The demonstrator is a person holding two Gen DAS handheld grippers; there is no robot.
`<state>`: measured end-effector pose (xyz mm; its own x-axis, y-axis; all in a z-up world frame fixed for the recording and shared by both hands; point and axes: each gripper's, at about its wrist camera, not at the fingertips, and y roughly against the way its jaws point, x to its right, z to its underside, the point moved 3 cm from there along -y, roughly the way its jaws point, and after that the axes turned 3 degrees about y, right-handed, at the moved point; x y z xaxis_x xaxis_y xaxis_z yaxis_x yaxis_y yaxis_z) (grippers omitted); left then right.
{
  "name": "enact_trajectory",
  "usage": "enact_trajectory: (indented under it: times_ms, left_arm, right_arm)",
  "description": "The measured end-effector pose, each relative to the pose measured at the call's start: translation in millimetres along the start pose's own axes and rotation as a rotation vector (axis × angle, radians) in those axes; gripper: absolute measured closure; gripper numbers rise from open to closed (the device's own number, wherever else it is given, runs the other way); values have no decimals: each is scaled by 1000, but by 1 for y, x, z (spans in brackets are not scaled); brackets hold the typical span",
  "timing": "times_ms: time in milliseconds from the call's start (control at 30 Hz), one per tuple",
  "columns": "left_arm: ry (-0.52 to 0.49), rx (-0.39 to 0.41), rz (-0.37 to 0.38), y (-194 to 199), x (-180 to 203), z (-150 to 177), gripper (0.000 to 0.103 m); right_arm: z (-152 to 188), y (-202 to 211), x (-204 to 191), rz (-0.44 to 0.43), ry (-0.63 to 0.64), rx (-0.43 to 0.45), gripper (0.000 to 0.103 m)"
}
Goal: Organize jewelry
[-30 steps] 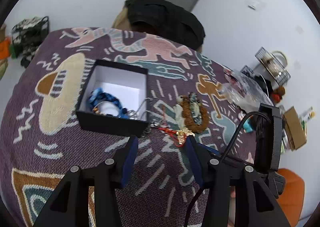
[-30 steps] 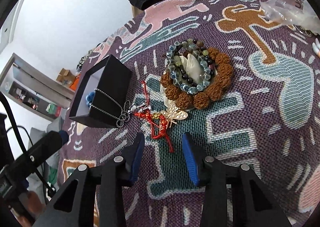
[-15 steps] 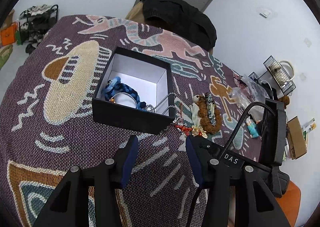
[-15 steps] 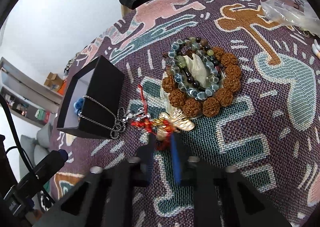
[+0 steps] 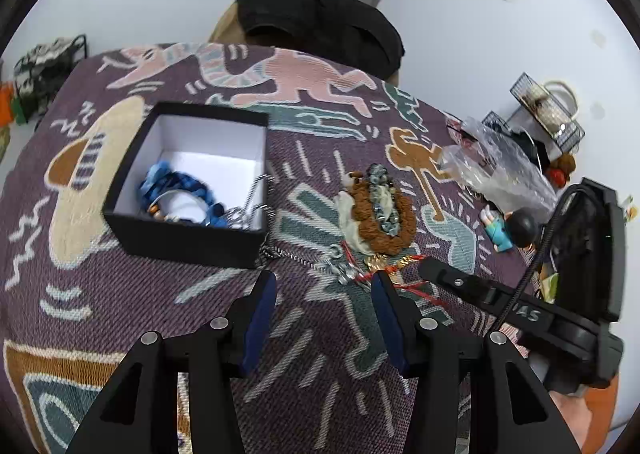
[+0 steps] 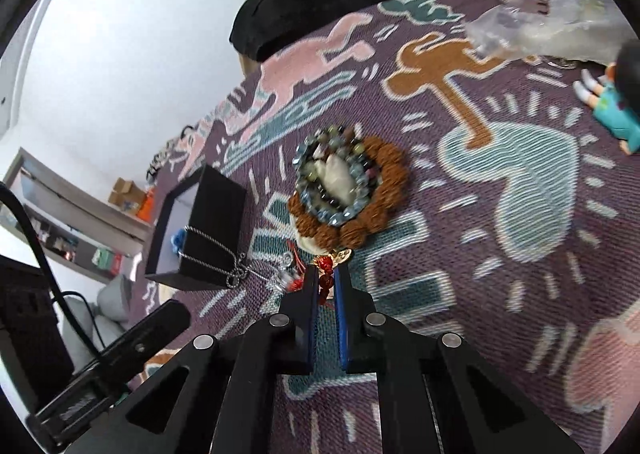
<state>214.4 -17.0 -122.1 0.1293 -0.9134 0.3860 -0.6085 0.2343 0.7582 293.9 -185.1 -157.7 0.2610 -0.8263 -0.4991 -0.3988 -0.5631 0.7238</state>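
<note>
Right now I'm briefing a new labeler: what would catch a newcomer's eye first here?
Probably the right hand-held gripper, shut on the red charm at the centre. Beyond it lies the brown bead bracelet on the patterned cloth; left stands the black box, a silver chain draped over its wall.

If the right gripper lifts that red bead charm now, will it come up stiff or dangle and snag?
Probably dangle: the red charm is beads on cord, pinched by the right gripper at one spot. Its cord lies by the silver chain draped over the box, so it may snag. Likely light.
</note>
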Motion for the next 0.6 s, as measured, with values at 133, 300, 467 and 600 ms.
enact_trajectory:
  times_ms: [133,300,467,600]
  left_arm:
    - [-47,-13,-33,-8,12,-4,52]
    - [-114,-43,-63,-23,27,-3,52]
    - [-152,-73,-76,-38,32,0,52]
    - [-144,-84,-73,-42,31,0,52]
  right_arm:
    - [-1,15,8,-25,-18,25,94]
    - [-4,27,15,-50,-28,44,94]
    - [-4,38,10,-113,-17,54,94]
    - [-4,51,1,-137,7,73,94]
